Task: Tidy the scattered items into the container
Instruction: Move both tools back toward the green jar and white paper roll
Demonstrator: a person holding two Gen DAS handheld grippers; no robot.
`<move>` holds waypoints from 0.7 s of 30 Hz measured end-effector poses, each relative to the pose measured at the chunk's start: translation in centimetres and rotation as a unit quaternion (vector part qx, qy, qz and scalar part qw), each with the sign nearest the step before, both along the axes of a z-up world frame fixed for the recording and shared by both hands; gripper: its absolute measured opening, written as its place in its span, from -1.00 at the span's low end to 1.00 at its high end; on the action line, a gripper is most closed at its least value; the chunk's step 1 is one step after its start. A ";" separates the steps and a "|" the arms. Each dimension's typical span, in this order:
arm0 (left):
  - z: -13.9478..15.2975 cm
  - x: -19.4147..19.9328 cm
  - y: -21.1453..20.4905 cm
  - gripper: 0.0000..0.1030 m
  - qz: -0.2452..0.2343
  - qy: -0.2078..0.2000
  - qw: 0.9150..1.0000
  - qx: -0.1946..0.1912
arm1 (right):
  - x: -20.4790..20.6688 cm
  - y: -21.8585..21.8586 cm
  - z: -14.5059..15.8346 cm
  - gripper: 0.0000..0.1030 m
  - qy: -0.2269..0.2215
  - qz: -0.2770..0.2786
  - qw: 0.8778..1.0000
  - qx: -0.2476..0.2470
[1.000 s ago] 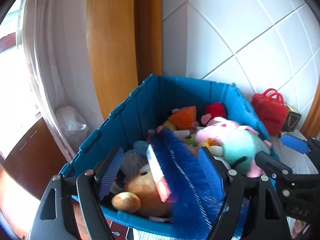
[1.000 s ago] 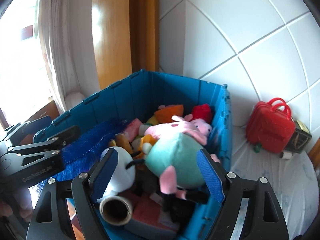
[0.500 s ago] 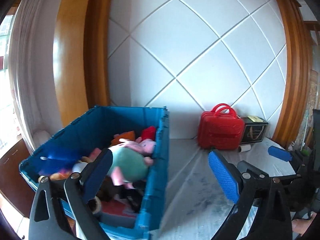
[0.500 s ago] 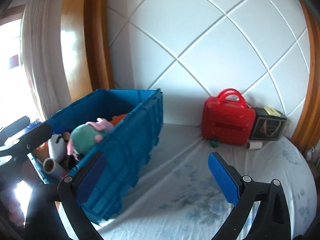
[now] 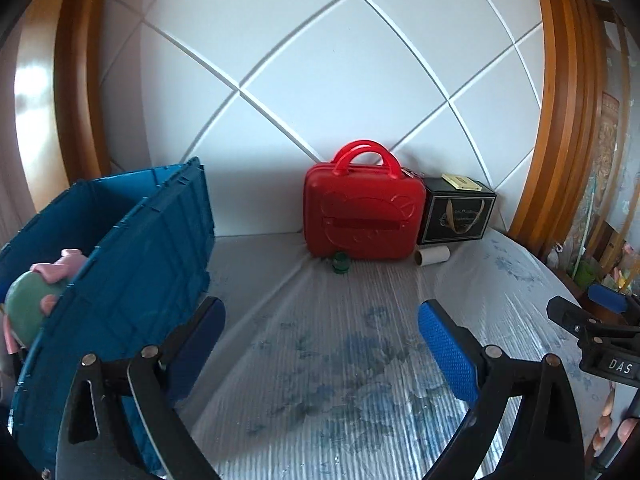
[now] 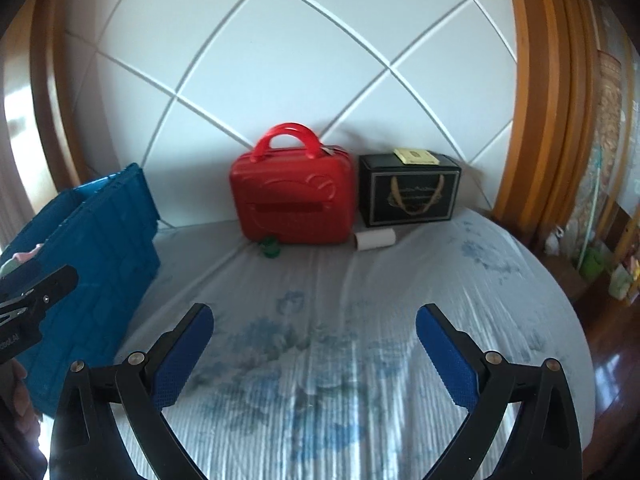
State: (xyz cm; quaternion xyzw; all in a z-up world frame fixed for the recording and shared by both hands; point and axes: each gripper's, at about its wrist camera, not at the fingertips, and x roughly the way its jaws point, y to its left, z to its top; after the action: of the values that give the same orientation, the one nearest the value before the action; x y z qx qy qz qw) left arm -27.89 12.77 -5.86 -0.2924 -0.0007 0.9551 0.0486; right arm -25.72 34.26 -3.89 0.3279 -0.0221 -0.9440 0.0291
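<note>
Two grippers have swung away from the open blue plastic crate, where a second ago they hung over its heap of toys, the left with a blue bristly brush between its jaws and the right above a teal and pink plush; now both face the bed's pale floral sheet. The left gripper has just been opening and its jaws stand wide with nothing between them; the right gripper likewise stands fully spread and empty. I judge that the last load has been dropped into the crate and the hands are going for more. Counting what lies outside the crate, all of it to the right of it along the white quilted headboard: one red hard-shell toy suitcase with a looped handle, standing upright well apart from the crate; one small green round object on the sheet just in front of the suitcase's lower left corner, too small to identify; one white cardboard tube lying on its side by the suitcase's lower right corner; and one black gift box with gold print just right of the suitcase, with one yellowish card on top. Inside the crate one teal and pink plush toy shows; the rest is hidden by its wall.
</note>
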 end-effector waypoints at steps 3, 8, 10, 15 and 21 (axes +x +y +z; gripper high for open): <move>-2.2 -3.4 1.7 0.91 -0.004 -0.012 1.000 -0.004 | -2.3 2.5 -1.4 0.99 -0.009 -0.013 1.000 0.007; -6.4 -9.6 4.3 0.91 0.003 -0.045 0.999 -0.003 | -8.2 5.8 -4.9 0.99 -0.044 -0.026 0.999 -0.003; -8.4 -12.3 5.0 0.91 0.019 -0.053 0.998 -0.002 | -10.9 6.7 -6.5 0.99 -0.053 -0.023 0.998 0.003; -13.8 -19.1 6.7 0.91 0.056 -0.086 0.995 -0.008 | -19.3 8.8 -11.7 1.00 -0.081 0.002 0.997 0.012; -21.1 -27.7 8.5 0.91 0.069 -0.123 0.990 -0.016 | -27.9 10.6 -18.1 0.99 -0.116 0.013 0.993 0.012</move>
State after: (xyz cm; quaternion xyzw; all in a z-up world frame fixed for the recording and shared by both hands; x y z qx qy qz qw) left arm -55.56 21.22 -26.93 -0.4074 -0.0119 0.9129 -0.0227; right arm -53.64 44.86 -21.96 0.4354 -0.0097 -0.8995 0.0342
